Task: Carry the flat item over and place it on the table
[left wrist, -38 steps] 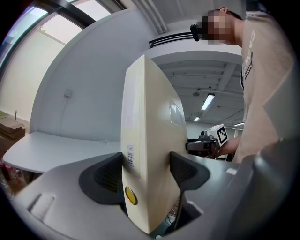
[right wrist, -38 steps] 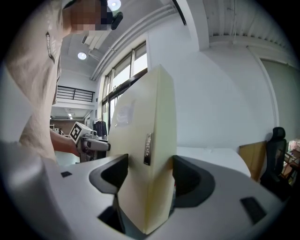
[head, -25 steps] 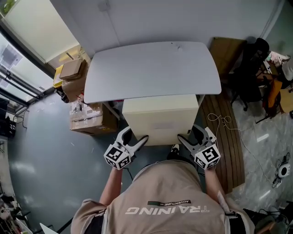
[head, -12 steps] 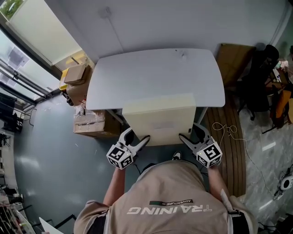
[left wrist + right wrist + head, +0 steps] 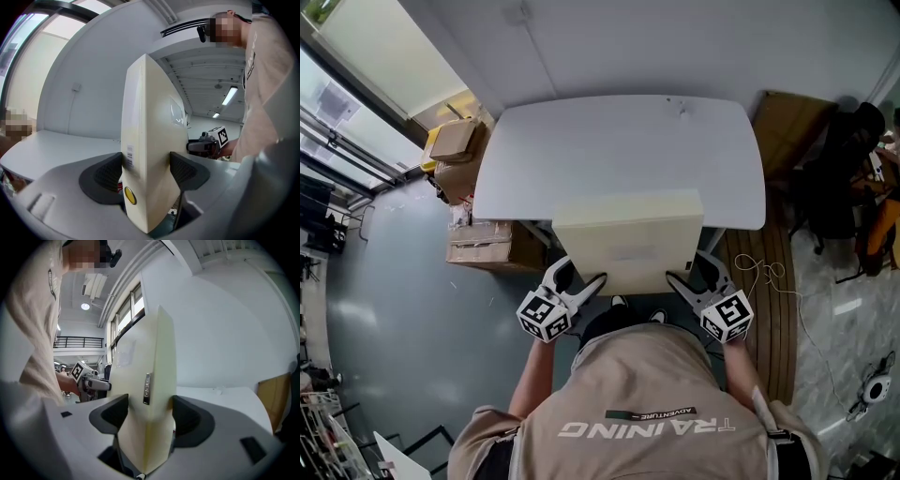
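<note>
Nearest the camera is the person's beige shirt (image 5: 642, 403). Just beyond it, the left claw (image 5: 592, 284) and right claw (image 5: 677, 284) each clamp one side edge of the cream panel (image 5: 628, 246). Both sets of jaws are narrowed onto it with the pads pressed against its faces.

Change over the last second: the panel has moved forward. Its far edge was short of the counter (image 5: 619, 150) and now overlaps the counter's near rim. It's probably still held above rather than resting there, but that's hard to tell from overhead. The carry looks nearly finished, so setting it down comes next.

The panel is a rigid, smooth, slightly glossy slab with rounded corners. It has a barcode sticker (image 5: 130, 157) and yellow dot (image 5: 130, 195) on the left edge, and a small grey tab (image 5: 146, 389) on the right edge. The counter is pale grey and matte with rounded corners.

Further off are cardboard boxes (image 5: 483, 246) on the floor to the left, a wooden board (image 5: 769, 309) to the right, and the white wall (image 5: 675, 42).
</note>
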A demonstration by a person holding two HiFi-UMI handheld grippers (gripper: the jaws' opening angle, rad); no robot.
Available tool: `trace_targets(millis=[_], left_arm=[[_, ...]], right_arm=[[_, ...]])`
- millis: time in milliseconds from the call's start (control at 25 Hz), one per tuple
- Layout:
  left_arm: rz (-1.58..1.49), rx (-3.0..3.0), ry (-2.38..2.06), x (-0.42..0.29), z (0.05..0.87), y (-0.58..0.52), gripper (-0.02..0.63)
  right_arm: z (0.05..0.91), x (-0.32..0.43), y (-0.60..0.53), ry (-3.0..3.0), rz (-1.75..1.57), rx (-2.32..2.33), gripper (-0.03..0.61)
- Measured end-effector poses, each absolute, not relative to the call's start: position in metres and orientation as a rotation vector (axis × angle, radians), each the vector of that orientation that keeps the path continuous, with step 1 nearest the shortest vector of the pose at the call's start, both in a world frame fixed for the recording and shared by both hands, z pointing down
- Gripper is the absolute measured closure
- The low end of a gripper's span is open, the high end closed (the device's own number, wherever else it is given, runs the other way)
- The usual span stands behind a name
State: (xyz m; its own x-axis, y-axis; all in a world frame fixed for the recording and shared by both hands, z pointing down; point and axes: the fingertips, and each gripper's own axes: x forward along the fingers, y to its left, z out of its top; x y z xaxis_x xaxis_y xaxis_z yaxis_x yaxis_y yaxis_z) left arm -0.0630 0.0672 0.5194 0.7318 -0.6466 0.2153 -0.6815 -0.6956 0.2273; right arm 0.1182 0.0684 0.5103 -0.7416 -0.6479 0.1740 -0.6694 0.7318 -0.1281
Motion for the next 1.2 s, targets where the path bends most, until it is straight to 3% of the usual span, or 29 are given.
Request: trace_targets(millis=[1200], left_arm=[[0.142, 2.603, -0.826, -0.139, 0.552, -0.111, 0.311]], right_arm=[[0.538, 0.042, -0.088, -2.666, 0.443, 1.186, 0.288]])
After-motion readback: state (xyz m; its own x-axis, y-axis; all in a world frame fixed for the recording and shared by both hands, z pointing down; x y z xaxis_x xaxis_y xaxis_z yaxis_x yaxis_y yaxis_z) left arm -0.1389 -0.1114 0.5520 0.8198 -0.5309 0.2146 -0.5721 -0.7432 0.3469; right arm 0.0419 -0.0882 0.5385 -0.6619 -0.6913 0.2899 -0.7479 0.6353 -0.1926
